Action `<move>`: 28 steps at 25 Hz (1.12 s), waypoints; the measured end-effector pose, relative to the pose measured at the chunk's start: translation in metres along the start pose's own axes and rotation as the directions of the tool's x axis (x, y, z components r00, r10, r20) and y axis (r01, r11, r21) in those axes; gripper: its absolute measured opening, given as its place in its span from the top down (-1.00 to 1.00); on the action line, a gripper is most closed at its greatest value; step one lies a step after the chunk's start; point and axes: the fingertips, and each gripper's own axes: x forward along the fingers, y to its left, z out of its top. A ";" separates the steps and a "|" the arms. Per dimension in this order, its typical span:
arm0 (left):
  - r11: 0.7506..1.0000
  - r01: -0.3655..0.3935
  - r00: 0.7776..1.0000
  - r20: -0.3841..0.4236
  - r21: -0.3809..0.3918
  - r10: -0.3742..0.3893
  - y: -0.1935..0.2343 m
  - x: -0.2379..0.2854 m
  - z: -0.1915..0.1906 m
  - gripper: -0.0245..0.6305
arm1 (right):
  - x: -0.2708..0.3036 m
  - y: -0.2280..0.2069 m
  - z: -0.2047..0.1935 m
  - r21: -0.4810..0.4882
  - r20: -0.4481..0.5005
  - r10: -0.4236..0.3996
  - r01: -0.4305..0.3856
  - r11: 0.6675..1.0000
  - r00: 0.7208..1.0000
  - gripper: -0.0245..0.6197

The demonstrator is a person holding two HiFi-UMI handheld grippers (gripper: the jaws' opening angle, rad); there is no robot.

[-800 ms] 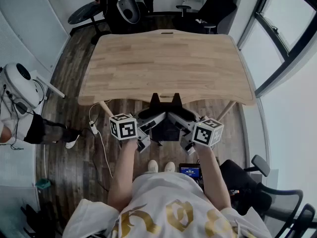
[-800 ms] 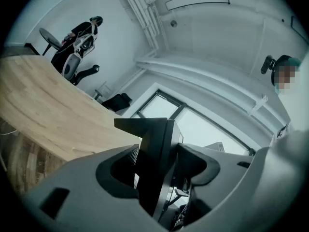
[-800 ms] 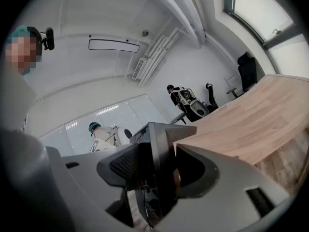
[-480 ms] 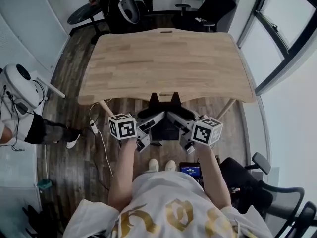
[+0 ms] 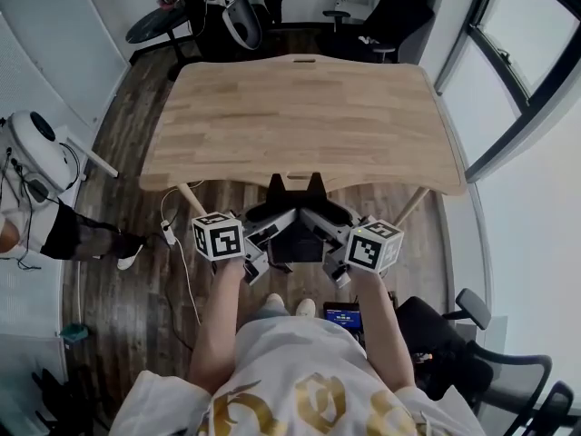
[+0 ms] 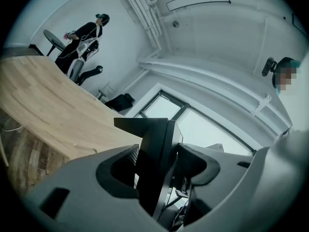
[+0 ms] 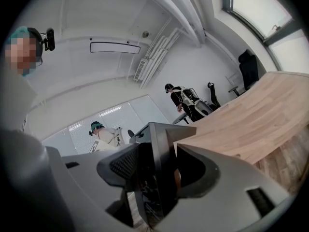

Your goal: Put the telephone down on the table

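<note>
Jaws of the left gripper (image 6: 157,166) and the right gripper (image 7: 159,170) each clamp one side of a single black telephone (image 5: 295,236), its face mostly hidden behind the grey fingers (image 6: 205,164). It hangs between them just short of the one wooden table (image 5: 300,116). Two marker cubes (image 5: 218,237) top the grippers; print on a lit screen (image 5: 345,315) by the person's feet is unreadably small.

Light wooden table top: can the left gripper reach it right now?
Probably yes. The light wooden table top lies bare just ahead, and nothing stands between. The left gripper is shut on the black telephone, shared with the right gripper.
</note>
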 end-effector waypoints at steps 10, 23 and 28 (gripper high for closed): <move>1.000 0.000 1.000 -0.002 0.013 0.000 0.013 0.025 0.011 0.20 | 0.004 -0.026 0.016 0.002 0.018 0.000 0.000 1.000 1.000 0.21; 0.999 0.019 0.999 -0.037 -0.037 -0.021 0.135 0.076 0.085 0.19 | 0.110 -0.123 0.060 0.053 -0.026 -0.048 0.049 0.997 0.999 0.21; 0.997 0.030 0.997 -0.065 -0.076 -0.035 0.198 0.108 0.142 0.19 | 0.175 -0.174 0.098 0.085 -0.029 -0.079 0.081 0.993 0.996 0.21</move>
